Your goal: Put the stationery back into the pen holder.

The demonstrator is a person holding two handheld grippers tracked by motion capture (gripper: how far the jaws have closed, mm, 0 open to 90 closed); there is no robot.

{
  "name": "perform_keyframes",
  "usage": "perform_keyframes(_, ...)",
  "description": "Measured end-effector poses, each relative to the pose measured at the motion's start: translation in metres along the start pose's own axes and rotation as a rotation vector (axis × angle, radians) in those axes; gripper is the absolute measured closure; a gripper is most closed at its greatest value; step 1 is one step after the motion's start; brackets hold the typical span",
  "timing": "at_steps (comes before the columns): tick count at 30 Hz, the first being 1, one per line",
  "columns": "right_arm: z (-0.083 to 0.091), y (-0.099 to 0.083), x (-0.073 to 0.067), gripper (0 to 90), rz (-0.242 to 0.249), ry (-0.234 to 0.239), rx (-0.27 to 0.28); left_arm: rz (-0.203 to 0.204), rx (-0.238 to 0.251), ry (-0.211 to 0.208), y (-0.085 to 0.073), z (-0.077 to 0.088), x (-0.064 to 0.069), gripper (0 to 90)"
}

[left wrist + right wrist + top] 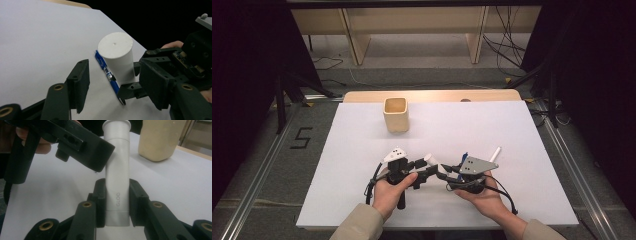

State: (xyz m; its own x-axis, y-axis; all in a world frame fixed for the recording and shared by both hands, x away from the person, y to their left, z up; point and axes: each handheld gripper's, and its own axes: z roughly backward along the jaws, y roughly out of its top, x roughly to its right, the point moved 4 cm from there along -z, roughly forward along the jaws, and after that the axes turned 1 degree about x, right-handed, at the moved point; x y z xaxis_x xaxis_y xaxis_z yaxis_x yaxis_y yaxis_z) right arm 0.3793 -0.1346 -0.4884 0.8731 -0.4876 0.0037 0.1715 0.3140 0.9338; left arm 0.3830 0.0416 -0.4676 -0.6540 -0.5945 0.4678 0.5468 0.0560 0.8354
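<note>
At the counter's (362, 200) 6 o'clock edge, your right hand-held gripper (117, 205) clamps the glue stick (117, 177) so your left hand-held gripper (117, 82), part-open, can take its cap (115, 45).

matt white plastic glue stick (117, 182)

White worktop (362, 150): beige square cup (396, 114) at the back, blue pen (107, 73) and white pen (495, 152) nearer front.
</note>
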Motion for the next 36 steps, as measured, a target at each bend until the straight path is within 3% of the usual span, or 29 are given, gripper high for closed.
perform_keyframes(12, -0.003, -0.001, -0.004, 71.4, 0.02, -0.015, -0.005, -0.005, 0.046, 0.024, 0.002, -0.004, 0.002, 59.0)
perform_keyframes(17, -0.004, 0.0, -0.005, 71.2, 0.049, -0.029, -0.002, -0.001, 0.062, -0.004, 0.002, -0.004, 0.005, 63.7)
perform_keyframes(19, -0.005, 0.0, -0.006, 67.4, 0.059, -0.032, -0.005, -0.034, 0.054, 0.009, 0.003, -0.004, 0.007, 66.3)
perform_keyframes(22, -0.006, 0.002, -0.009, 55.1, 0.076, -0.044, -0.018, -0.052, 0.064, 0.018, 0.005, -0.003, 0.009, 66.6)
perform_keyframes(23, -0.006, 0.002, -0.009, 55.1, 0.076, -0.044, -0.018, -0.063, 0.062, 0.027, 0.006, -0.002, 0.009, 66.6)
perform_keyframes(24, -0.006, 0.002, -0.009, 47.9, 0.066, -0.055, -0.027, -0.07, 0.068, 0.033, 0.008, -0.001, 0.008, 66.7)
perform_keyframes(25, -0.006, 0.002, -0.009, 47.9, 0.066, -0.055, -0.027, -0.084, 0.071, 0.046, 0.009, 0.0, 0.008, 66.7)
perform_keyframes(27, -0.005, 0.002, -0.008, 39.8, 0.05, -0.064, -0.034, -0.109, 0.072, 0.069, 0.012, 0.002, 0.006, 66.7)
perform_keyframes(36, 0.003, 0.001, 0.001, 29.3, 0.006, -0.087, -0.034, -0.241, 0.087, 0.203, 0.026, 0.014, -0.005, 66.7)
